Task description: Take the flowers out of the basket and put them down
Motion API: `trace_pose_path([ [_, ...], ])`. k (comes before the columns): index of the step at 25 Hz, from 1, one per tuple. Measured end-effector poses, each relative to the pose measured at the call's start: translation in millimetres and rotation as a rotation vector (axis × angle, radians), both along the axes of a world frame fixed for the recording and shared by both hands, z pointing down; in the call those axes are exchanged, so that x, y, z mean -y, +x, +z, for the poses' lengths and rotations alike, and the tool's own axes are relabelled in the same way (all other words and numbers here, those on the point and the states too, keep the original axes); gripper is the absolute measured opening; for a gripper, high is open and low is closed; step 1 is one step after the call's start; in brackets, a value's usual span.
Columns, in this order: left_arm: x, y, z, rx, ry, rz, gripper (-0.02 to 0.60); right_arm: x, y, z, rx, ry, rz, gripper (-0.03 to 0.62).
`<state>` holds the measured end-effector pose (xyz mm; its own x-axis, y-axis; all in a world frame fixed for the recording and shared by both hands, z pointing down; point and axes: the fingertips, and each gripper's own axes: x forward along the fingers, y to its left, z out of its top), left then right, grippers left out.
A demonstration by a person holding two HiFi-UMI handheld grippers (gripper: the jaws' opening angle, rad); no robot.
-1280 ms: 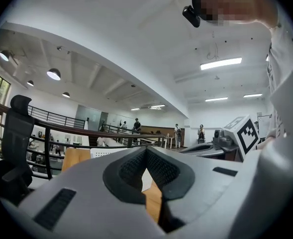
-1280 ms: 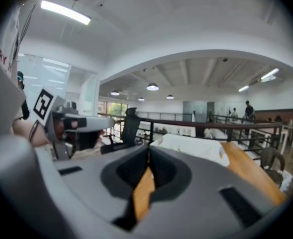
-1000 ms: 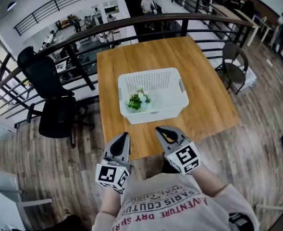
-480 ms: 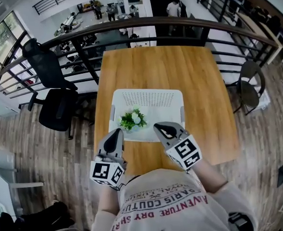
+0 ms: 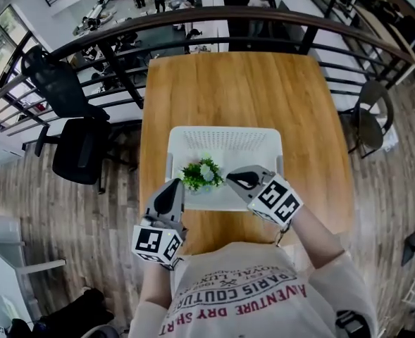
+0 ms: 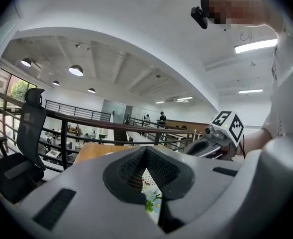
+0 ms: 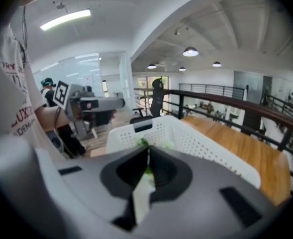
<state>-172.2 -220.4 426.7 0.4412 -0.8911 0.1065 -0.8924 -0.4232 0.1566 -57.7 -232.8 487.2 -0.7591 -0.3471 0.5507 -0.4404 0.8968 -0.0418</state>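
Flowers (image 5: 201, 172) at the basket's (image 5: 263, 130) 7 o'clock seem light, soft, crushable; grip the stems low; left claw (image 5: 174, 186) and right claw (image 5: 230, 179) both closed, empty.

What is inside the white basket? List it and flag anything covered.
Inside the white basket, one small bunch of flowers sits toward its near left side; the floor beyond looks bare. The right gripper covers the near right corner, so that spot is unseen.

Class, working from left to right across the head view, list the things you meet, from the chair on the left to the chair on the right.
black office chair → left gripper → flowers → right gripper → round chair
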Motion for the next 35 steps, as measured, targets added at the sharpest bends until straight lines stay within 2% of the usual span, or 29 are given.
trace_pose_path([
  [3,8.4,-14.0,6.7,0.01,-0.005,0.012,0.015,16.8,-7.1,25.3,-0.052,-0.037,-0.024,0.051],
  [5,12.7,-21.4,8.6,-0.001,-0.016,0.013,0.015,21.9,-12.1,43.2,-0.079,-0.078,-0.065,0.191],
  [7,16.9,-27.9,10.2,-0.002,-0.022,0.015,0.015,24.1,-18.5,60.5,-0.106,-0.095,-0.108,0.294],
  [13,28.7,-47.2,17.9,-0.016,-0.042,0.013,0.015,45.4,-34.4,113.0,-0.218,-0.119,-0.096,0.414],
  [18,35.2,-53.7,37.6,-0.024,-0.092,0.022,0.015,41.0,-50.0,152.5,-0.283,-0.214,-0.161,0.428],
  [23,39.1,-56.0,48.7,-0.06,-0.12,0.044,0.015,39.2,-66.6,178.3,-0.303,-0.276,-0.178,0.439],
  [35,36.5,-38.9,68.3,-0.124,-0.193,0.113,0.015,48.2,-76.6,221.6,-0.406,-0.268,-0.159,0.448],
])
